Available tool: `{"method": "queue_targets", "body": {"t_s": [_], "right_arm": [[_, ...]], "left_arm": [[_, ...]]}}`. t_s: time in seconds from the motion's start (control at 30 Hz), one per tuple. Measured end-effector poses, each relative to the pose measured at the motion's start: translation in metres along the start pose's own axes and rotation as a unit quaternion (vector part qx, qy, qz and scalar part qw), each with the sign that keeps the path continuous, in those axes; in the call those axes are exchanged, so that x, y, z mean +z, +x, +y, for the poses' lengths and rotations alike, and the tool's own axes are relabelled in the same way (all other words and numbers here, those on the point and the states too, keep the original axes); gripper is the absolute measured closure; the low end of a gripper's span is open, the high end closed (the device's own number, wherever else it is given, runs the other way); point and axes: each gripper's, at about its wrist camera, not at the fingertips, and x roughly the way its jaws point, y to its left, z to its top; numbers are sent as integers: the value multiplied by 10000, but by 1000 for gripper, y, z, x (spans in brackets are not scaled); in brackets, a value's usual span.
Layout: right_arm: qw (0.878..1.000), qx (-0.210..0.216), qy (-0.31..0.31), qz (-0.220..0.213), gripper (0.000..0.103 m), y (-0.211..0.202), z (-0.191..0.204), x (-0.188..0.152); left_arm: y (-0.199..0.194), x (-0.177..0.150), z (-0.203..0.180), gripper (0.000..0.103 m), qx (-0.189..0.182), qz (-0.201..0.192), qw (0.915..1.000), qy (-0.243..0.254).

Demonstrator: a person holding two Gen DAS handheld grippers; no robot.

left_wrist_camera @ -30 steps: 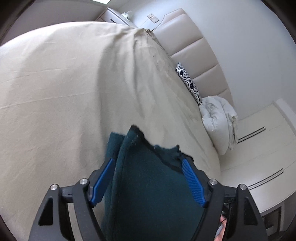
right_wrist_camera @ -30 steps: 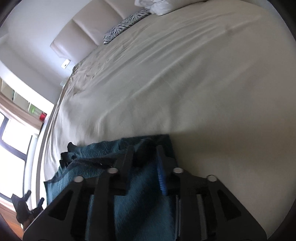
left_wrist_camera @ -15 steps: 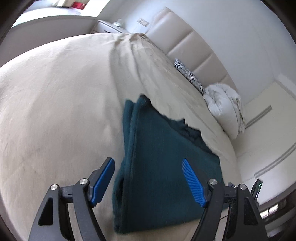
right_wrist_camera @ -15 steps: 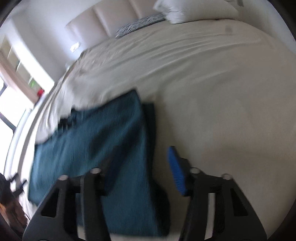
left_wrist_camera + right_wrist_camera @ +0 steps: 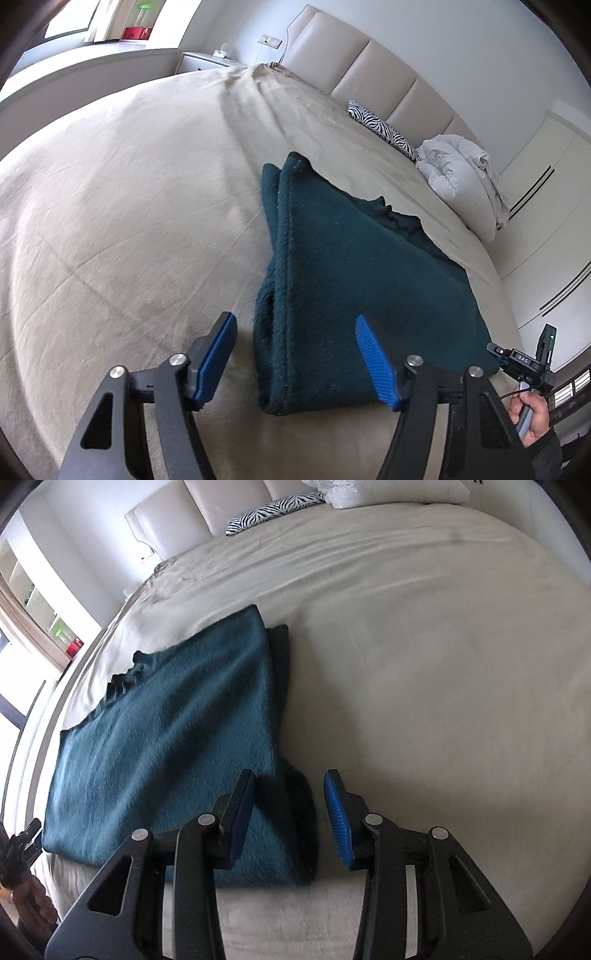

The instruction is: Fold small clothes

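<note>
A dark teal knitted garment (image 5: pixel 354 273) lies folded in half on the beige bed, its fold edge toward the left wrist camera. My left gripper (image 5: pixel 294 321) hovers over its near corner with the jaws closing; the blue pads stand apart from the cloth. In the right wrist view the same garment (image 5: pixel 177 738) lies flat. My right gripper (image 5: pixel 290 775) straddles its near right corner, jaws closing, pads not pressing on the fabric. The right gripper also shows in a hand (image 5: pixel 532 410) at the left view's lower right.
The beige bedspread (image 5: pixel 129 221) spreads wide around the garment. At the headboard end lie a zebra-print pillow (image 5: pixel 384 127) and a bunched white duvet (image 5: pixel 461 173). A nightstand (image 5: pixel 207 61) stands at the far corner, and wardrobe doors (image 5: pixel 546 206) line the right.
The garment was up between both grippers' jaws a second ago; now it lies folded flat on the bed. Both grippers have let go and drawn back to its near edge.
</note>
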Motion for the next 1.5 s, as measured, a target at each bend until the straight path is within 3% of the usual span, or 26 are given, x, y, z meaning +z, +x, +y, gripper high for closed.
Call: {"method": "queue_targets", "body": {"t_s": [0.07, 0.13, 0.3, 0.63, 0.8, 1.27, 1.43, 1.5], "right_arm": [[10000, 39, -30, -20, 77, -2, 1, -2], [9999, 37, -129, -15, 91, -3, 4, -3], [9998, 23, -196, -40, 97, -8, 11, -1], [10000, 74, -38, -44, 98, -25, 3, -14], [9991, 219, 352, 12, 98, -12, -15, -22], [9997, 138, 187, 79, 98, -13, -3, -30], [9994, 246, -4, 247, 95, -7, 1, -25], [9990, 343, 93, 257, 88, -12, -2, -20]], "left_arm": [[1, 0, 0, 39, 9, -7, 10000, 35], [2, 0, 1, 43, 9, 9, 10000, 69], [5, 1, 2, 54, 13, 80, 10000, 41], [13, 4, 9, 65, 68, 232, 9997, 14], [13, 3, 13, 66, 48, 280, 9996, 24], [9, 2, 17, 66, 39, 276, 9996, -14], [-8, 10, 9, 66, 130, 2, 9999, -11], [-16, 16, -1, 63, 142, -187, 9997, 119]]}}
